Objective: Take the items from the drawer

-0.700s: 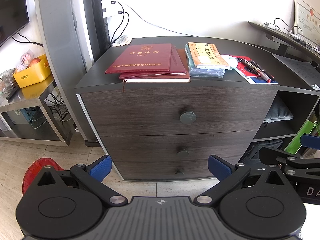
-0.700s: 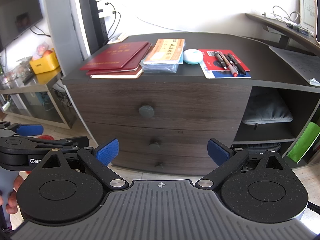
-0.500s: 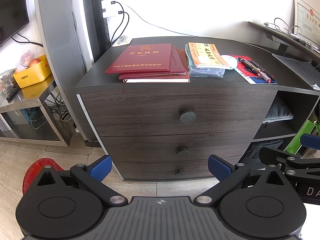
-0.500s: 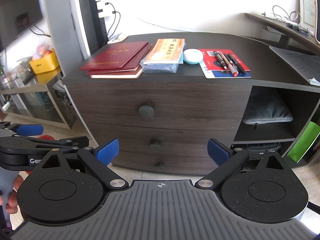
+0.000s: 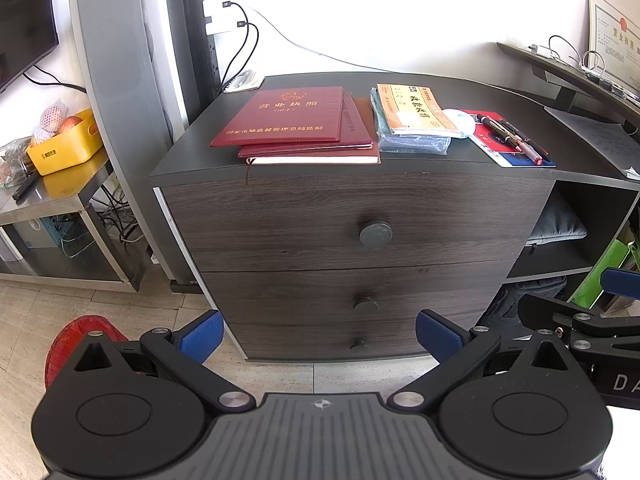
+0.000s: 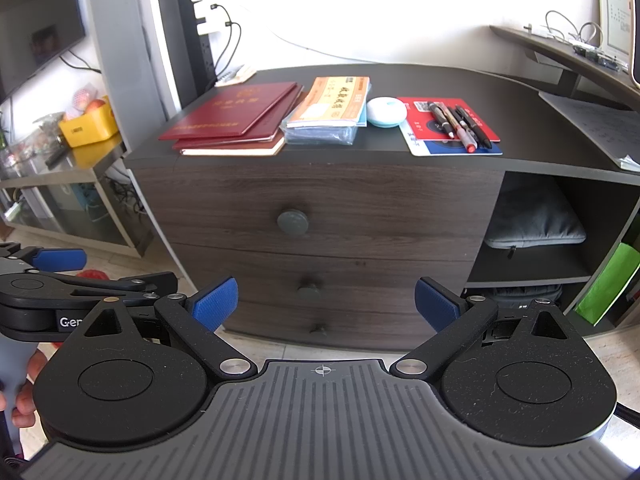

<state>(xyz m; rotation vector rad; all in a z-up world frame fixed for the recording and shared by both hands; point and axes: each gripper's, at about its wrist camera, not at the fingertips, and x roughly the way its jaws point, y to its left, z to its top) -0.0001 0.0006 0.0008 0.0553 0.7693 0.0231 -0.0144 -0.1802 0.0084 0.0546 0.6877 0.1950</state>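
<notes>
Now three closed drawers point(image 5: 352, 220) are facing both cameras, stacked, each lying crosswise. Left gripper point(image 5: 318, 336) and right gripper point(image 6: 326, 300) are hanging wide open, empty.

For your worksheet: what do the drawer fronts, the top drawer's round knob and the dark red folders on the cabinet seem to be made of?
Drawer fronts: probably wood-grain laminate or veneer, matt dark brown with streaky grain.
Round knob: grey, dull sheen; metal or plastic, unclear.
Dark red folders: likely leatherette-covered board, faintly textured, with gold stamped lettering.
</notes>
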